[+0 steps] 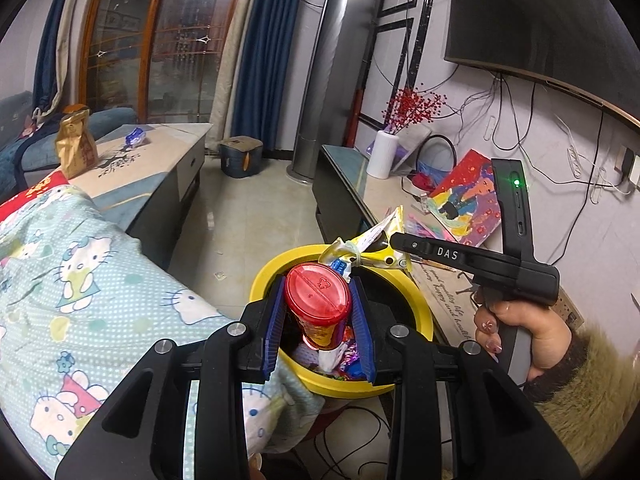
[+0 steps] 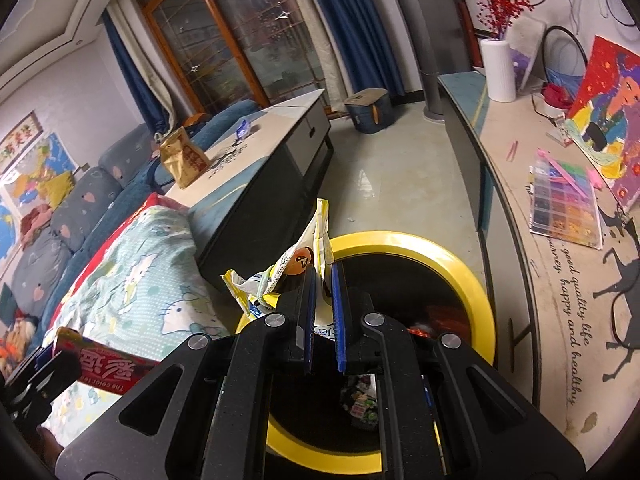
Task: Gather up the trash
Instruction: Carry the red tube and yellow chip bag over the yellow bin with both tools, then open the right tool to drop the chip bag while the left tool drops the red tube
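Note:
My left gripper (image 1: 318, 286) is shut on a red snack cup with a red lid (image 1: 318, 300) and holds it over the yellow-rimmed trash bin (image 1: 420, 300). The cup also shows at the lower left of the right wrist view (image 2: 104, 364). My right gripper (image 2: 323, 276) is shut on a crumpled yellow and white wrapper (image 2: 296, 264) above the bin's rim (image 2: 460, 264). In the left wrist view that gripper (image 1: 390, 240) holds the wrapper (image 1: 360, 250) over the bin's far edge. Wrappers lie inside the bin (image 1: 340, 356).
A brown paper bag (image 1: 76, 148) and a small blue wrapper (image 1: 135, 136) sit on the coffee table (image 1: 160, 148). A Hello Kitty blanket (image 1: 80, 280) lies at the left. A TV cabinet (image 2: 520, 168) with a bead box (image 2: 564, 208), a painting and a white vase (image 2: 498, 70) runs along the right.

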The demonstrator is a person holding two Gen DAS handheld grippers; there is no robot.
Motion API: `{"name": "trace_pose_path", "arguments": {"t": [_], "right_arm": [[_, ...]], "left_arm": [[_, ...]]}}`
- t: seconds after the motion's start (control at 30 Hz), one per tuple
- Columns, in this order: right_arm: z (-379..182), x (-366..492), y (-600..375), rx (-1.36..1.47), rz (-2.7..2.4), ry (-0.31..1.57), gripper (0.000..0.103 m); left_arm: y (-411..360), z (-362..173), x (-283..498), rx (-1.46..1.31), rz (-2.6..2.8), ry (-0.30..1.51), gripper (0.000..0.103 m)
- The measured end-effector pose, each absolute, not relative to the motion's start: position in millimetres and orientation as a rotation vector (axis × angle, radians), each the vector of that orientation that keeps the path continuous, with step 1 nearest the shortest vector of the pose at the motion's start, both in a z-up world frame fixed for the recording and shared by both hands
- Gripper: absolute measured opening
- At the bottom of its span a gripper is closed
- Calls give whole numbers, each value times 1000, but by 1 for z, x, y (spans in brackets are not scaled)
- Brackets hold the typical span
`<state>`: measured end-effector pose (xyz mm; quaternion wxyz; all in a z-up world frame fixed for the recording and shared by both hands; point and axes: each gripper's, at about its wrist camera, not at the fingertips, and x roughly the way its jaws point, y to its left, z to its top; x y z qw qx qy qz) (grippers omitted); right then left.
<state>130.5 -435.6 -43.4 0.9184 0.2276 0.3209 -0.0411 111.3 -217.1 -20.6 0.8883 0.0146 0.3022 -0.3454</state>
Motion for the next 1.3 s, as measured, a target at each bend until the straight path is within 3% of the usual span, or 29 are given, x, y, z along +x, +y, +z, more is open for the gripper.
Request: {"name": "trace_pose_path", "arguments": {"t": [1.3], "right_arm": [[-83, 123, -478, 537, -212, 723, 7]], "left_arm": [[-280, -81, 128, 108, -824, 732, 30]]}}
